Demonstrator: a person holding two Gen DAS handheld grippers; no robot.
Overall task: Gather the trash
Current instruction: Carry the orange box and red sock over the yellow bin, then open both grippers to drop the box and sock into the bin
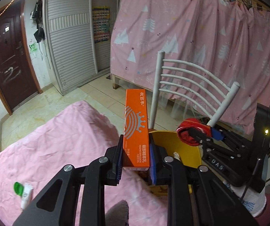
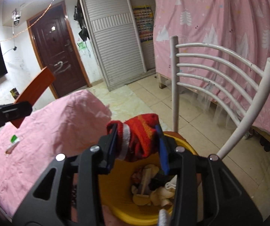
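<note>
Tall orange cardboard carton (image 1: 136,130), upright, clamped between blue pads of left gripper (image 1: 136,156), jaws nearly closed on its lower end. White print on carton: Chinese characters, crown-and-arcs logo, "ESSENCE EMULSION FOR EYES". Carton held just left of round yellow plastic bin (image 1: 174,143). Red-orange knitted sock with white band (image 2: 136,139) between blue pads of right gripper (image 2: 137,146), jaws partly apart, both pads against the fabric, directly above bin opening (image 2: 116,188). Bin already holding pale crumpled scraps. Bin beside pink bedsheet (image 1: 59,150); small white tube with green cap (image 1: 24,193) lying on sheet, well apart. White metal chair back (image 2: 219,79) behind bin. "DAS" lettering on right gripper body.
</note>
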